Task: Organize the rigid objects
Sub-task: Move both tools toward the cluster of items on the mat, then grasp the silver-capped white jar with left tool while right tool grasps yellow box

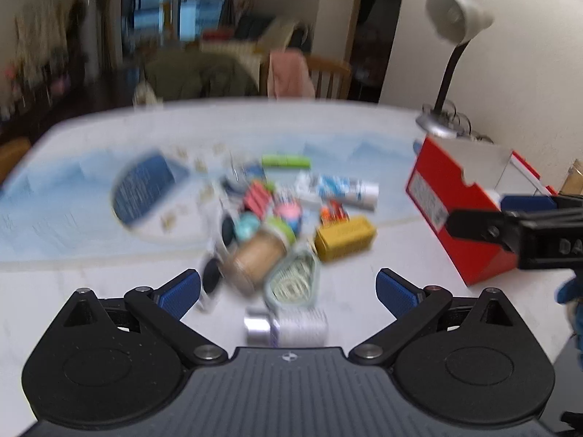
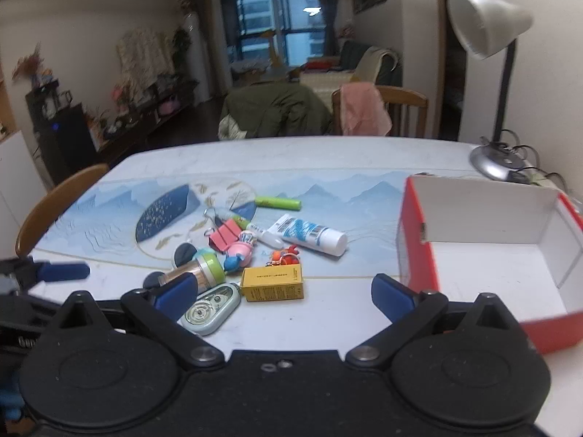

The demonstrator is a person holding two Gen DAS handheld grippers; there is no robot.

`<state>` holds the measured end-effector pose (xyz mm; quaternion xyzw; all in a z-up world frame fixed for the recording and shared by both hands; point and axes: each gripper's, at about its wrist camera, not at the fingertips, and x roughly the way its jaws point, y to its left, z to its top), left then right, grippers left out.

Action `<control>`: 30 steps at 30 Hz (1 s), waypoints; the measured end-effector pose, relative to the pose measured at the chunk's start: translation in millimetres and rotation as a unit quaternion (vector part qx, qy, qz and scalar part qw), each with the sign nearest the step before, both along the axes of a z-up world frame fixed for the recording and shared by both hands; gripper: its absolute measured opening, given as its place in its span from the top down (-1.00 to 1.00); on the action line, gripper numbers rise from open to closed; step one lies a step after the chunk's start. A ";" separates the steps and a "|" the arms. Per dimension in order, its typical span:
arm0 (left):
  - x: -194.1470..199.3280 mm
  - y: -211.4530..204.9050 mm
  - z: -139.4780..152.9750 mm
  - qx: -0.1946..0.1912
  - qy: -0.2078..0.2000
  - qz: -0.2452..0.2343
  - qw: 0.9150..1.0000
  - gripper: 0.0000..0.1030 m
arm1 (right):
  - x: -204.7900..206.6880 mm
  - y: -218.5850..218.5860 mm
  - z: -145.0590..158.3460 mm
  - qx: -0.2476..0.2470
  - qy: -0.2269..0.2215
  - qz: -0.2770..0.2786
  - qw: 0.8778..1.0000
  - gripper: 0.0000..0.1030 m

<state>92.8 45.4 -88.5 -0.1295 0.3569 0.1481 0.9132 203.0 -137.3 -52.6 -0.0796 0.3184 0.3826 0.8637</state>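
Both sets of jaws spread wide, nothing held: left gripper (image 1: 288, 287) lower centre over the heap (image 2: 251, 251) mid-frame on the bench (image 2: 346, 309), right gripper (image 2: 282, 293) between heap and red box (image 2: 419, 255) at right, box empty. Blurred left view, so little telling which piece sits between the jaws. Likely trouble: closing on the crowded pile and nudging the tube (image 2: 309, 235) or yellow carton (image 2: 273, 284) aside, or pinching two at once; round tape measure (image 2: 209, 309) apt to slip from the pads
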 end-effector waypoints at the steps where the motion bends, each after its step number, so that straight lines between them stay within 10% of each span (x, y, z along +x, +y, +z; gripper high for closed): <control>1: 2.6 0.3 -5.6 -0.004 0.003 -0.001 1.000 -1.00 | 4.5 4.7 -3.9 -0.006 0.001 0.005 1.000 -0.98; 30: 22.3 -19.4 -76.2 0.058 0.063 0.029 0.996 -0.97 | 74.0 103.6 -95.7 -0.109 0.075 0.046 0.990 -0.61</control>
